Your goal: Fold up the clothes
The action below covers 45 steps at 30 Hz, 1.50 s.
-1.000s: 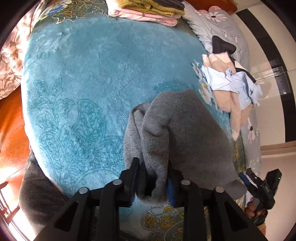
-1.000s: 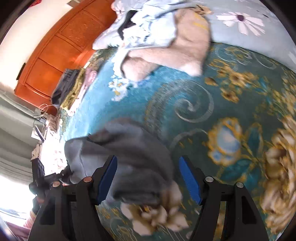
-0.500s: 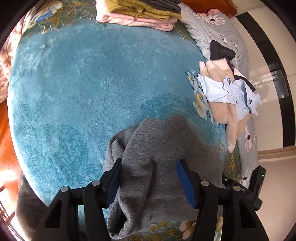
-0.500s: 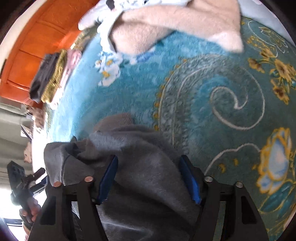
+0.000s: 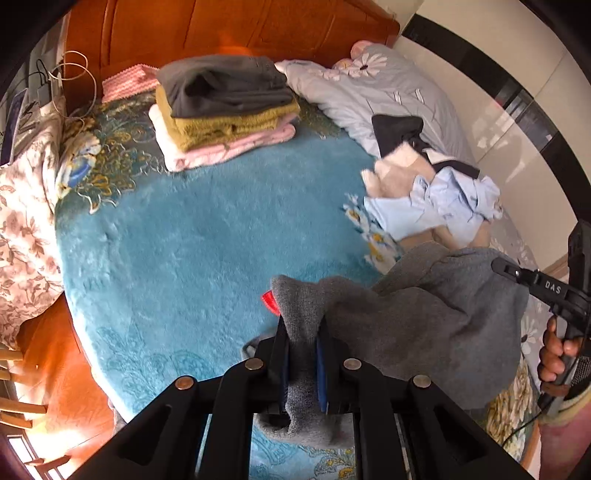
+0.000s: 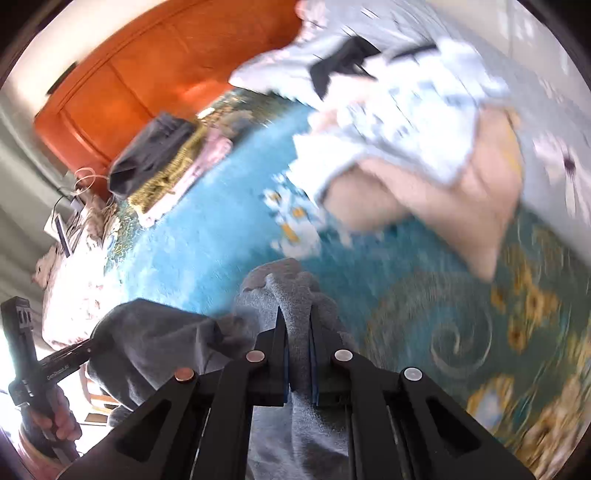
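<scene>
Hand-held gripper on my left (image 5: 301, 354) is clamped on a bunched edge of the grey garment (image 5: 436, 332), which hangs lifted over the near part of the blue blanket (image 5: 192, 251) on the bed. From this left wrist view I judge the hold thin: only a fold of thick knit sits between the pads, and a sharp tug could pull it free and let that side drop in a heap. A small red tag (image 5: 269, 302) shows at the cloth's edge. At the far side stands a folded stack (image 5: 225, 110) by the wooden headboard (image 5: 221, 26); to the right lies a loose pile of light blue and beige clothes (image 5: 432, 199), close enough that a wide swing of the garment could drag it. My other hand (image 5: 557, 354) grips its handle at the right rim. In the right wrist view, much blurred, my right hand-held gripper (image 6: 297, 354) is likewise closed on a ridge of the grey garment (image 6: 280, 295), with the cloth sagging between the two holds. If I spread unevenly, I expect the fold to come out crooked. The loose pile (image 6: 406, 147) lies just ahead, the stack (image 6: 166, 158) farther off.
</scene>
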Available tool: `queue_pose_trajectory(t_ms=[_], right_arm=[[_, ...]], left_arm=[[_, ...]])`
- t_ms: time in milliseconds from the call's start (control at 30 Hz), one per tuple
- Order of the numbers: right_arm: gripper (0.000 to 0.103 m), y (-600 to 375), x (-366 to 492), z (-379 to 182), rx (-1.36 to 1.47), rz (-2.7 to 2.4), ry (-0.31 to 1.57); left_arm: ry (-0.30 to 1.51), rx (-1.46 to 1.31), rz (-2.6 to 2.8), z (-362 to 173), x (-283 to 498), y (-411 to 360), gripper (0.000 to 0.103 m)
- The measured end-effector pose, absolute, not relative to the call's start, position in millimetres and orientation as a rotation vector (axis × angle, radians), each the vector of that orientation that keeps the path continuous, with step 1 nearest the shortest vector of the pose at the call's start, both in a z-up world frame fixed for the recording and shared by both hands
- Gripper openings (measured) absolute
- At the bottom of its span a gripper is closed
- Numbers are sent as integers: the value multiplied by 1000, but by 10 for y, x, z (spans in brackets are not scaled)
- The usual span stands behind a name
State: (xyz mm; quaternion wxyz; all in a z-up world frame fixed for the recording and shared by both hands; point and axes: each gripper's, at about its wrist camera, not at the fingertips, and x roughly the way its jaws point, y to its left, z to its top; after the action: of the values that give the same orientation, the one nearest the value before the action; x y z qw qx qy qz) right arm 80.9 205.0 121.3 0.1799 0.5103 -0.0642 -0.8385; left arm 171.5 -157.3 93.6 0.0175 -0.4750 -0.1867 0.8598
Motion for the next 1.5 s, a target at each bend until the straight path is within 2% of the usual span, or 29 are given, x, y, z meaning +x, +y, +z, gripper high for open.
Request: queue_pose_trajectory(t_ms=[167,333,433,567,633,733,767,800,833,867,900,967,1033,1100,1233,1367,1500], right_arm=[[8,1497,183,1823,1197,-2427,-157],[8,913,-543,2109,1071,-2449,-144],[8,542,-908,1806,1147,-2413,-131],[8,95,-1134,986,1352,-2370,-24],[8,60,-1147,745,1401,-2360,-25],[12,82,-1132,458,1451,-2350,-51],[20,89,-1127,362,1468,-2347,-59],[28,132,-1112,335,1466,-2350,-70],[44,215,-1081,381,1445,-2361,-93],[52,305,-1046,445,1419,-2376,-127],[52,408,-1006,517,1394,-2386,-168],[52,681,-857,657,1363,-2411,-266],[52,958,-588,720,1365,-2411,-363],[53,1232,-207,662,1396,-2375,-433],[54,1562,667,195,1590,-2296,-415],[54,1745,1283,-242,1718,-2186,-611],[54,1661,1406,-329,1659,-2108,-780]], left_arm=[[-680,-1351,2847,1145,1658,-2102,12],[-892,-1399,2850,770,1434,-2635,13],[-952,-1535,2814,344,1257,-2811,13],[-1072,-1704,2714,-206,1163,-2974,13],[-1124,-1750,2663,-398,1185,-3025,13],[-1164,-1771,2618,-561,1246,-3047,16],[-1183,-1764,2603,-579,1262,-3040,16],[-1203,-1757,2589,-596,1278,-3033,16],[-1231,-1751,2571,-587,1299,-3012,20],[-1255,-1749,2551,-570,1323,-2993,27],[-1283,-1733,2536,-533,1360,-2970,31],[-1341,-1675,2536,-455,1478,-2913,48],[-1382,-1638,2529,-378,1599,-2827,57],[-1413,-1619,2510,-311,1715,-2720,58],[-1384,-1667,2466,-249,1826,-2429,58],[-1305,-1710,2440,-102,1934,-2136,58],[-1270,-1677,2455,115,2032,-1995,58]])
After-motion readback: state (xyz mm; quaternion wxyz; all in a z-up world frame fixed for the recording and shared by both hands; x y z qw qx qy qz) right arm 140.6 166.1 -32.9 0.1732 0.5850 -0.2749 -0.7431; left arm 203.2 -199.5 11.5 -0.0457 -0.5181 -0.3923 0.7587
